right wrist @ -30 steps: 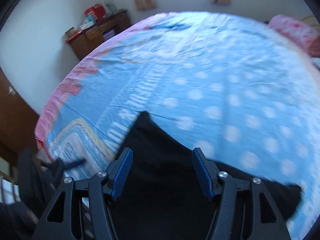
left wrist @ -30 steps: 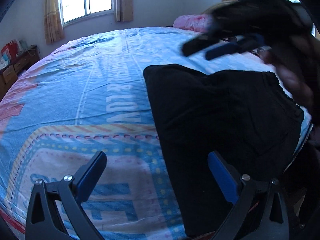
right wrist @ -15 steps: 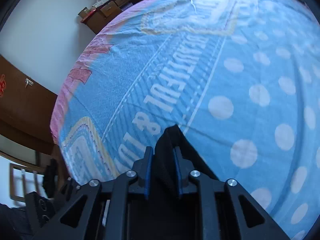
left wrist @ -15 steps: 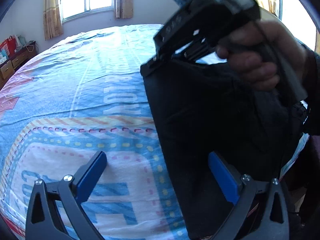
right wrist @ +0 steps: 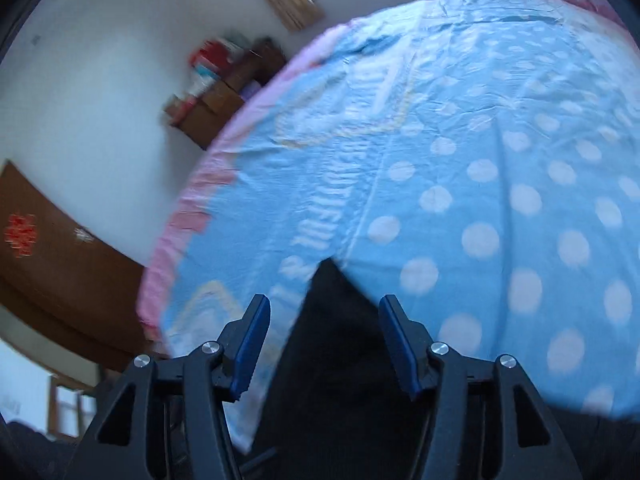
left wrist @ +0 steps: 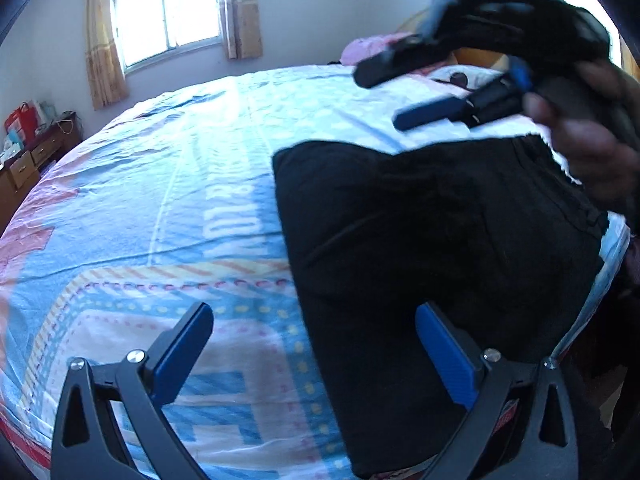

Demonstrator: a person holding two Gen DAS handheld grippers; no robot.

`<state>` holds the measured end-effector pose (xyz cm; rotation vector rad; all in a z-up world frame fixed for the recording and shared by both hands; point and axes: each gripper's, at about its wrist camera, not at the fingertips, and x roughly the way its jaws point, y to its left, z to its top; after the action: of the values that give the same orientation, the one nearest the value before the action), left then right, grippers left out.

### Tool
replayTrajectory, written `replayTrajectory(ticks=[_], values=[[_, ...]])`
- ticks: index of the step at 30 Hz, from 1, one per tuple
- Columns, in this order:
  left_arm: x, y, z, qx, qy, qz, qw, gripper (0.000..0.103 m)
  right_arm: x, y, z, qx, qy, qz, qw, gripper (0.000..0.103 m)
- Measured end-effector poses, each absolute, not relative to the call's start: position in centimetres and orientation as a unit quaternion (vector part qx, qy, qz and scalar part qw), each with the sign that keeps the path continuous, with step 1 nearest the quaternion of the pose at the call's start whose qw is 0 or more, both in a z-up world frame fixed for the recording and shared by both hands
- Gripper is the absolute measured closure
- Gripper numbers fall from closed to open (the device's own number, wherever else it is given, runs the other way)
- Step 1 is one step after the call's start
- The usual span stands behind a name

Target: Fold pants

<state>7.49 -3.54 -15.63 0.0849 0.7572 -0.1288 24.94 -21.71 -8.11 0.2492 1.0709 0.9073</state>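
Black pants [left wrist: 420, 240] lie folded on the right part of a blue patterned bedsheet [left wrist: 160, 200]. My left gripper [left wrist: 316, 344] hovers open over their near left edge, one finger above the cloth and one above the sheet. A hand holds my right gripper [left wrist: 400, 92] in the air beyond the pants' far edge. In the right wrist view that gripper [right wrist: 324, 312] has its jaws opening. The pants' pointed corner [right wrist: 328, 276] lies on the sheet [right wrist: 480, 160] between the jaws, and the pads do not touch it.
A pink pillow [left wrist: 368, 46] sits at the head of the bed. A curtained window [left wrist: 168, 20] is behind it. A wooden drawer unit [left wrist: 28, 164] with boxes [right wrist: 216, 80] stands by the wall. A brown wooden panel [right wrist: 48, 248] is left of the bed's pink edge.
Half a second ago my right gripper was shut on the pants' corner; now it has let go, spread its jaws and drawn back. The left gripper has stayed where it was.
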Motion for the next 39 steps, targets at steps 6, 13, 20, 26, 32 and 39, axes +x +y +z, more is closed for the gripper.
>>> replayTrajectory(ticks=[6,13,20,26,32,39], values=[[8.0,-4.3,-16.4,0.049,0.384,-0.066,0.92,0.0,25.0,-22.8,-13.3,0.137,0.521,0.377,0.754,0.044],[8.7,-4.4,-13.4,0.076,0.353,-0.057,0.931,0.0,23.5,-25.3,-10.2,0.126,0.486,0.343,0.794,0.044],[13.4,-5.9,-12.7,0.124,0.342,-0.053,0.93,0.0,20.8,-35.0,-9.6,0.154,0.457,0.233,0.845,0.043],[16.4,-6.8,-14.0,0.118,0.375,-0.066,0.917,0.0,21.1,-37.8,-12.5,0.21,0.45,0.236,0.835,0.043],[14.2,-6.7,-12.9,0.113,0.371,-0.069,0.919,0.0,15.8,-36.6,-8.4,0.134,0.413,0.219,0.874,0.043],[12.1,-6.4,-12.7,0.081,0.379,-0.085,0.918,0.0,8.7,-33.9,-8.7,-0.009,0.414,0.197,0.889,0.043]])
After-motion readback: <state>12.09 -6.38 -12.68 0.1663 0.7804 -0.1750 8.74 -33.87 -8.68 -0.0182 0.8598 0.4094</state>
